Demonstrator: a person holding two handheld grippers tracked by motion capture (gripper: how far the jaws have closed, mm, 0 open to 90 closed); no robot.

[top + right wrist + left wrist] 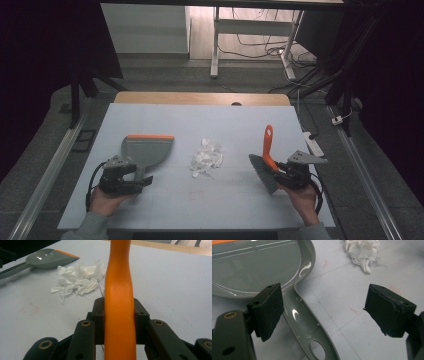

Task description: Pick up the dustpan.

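At the left, the left gripper (142,181) rests over the handle of a glossy grey plastic dustpan (146,150) with an orange front lip; its foam-padded jaws stand wide apart, the handle lying between them, close to one pad. In the middle lies a small heap of torn, crumpled white paper (206,157), with bare table on every side. At the right, the right gripper (280,174) clamps the smooth orange handle of a brush (267,159), whose grey bristles touch the surface. The table (200,210) is matte pale grey-blue with a wooden far edge. Beyond it, grey floor, desk legs and cables.
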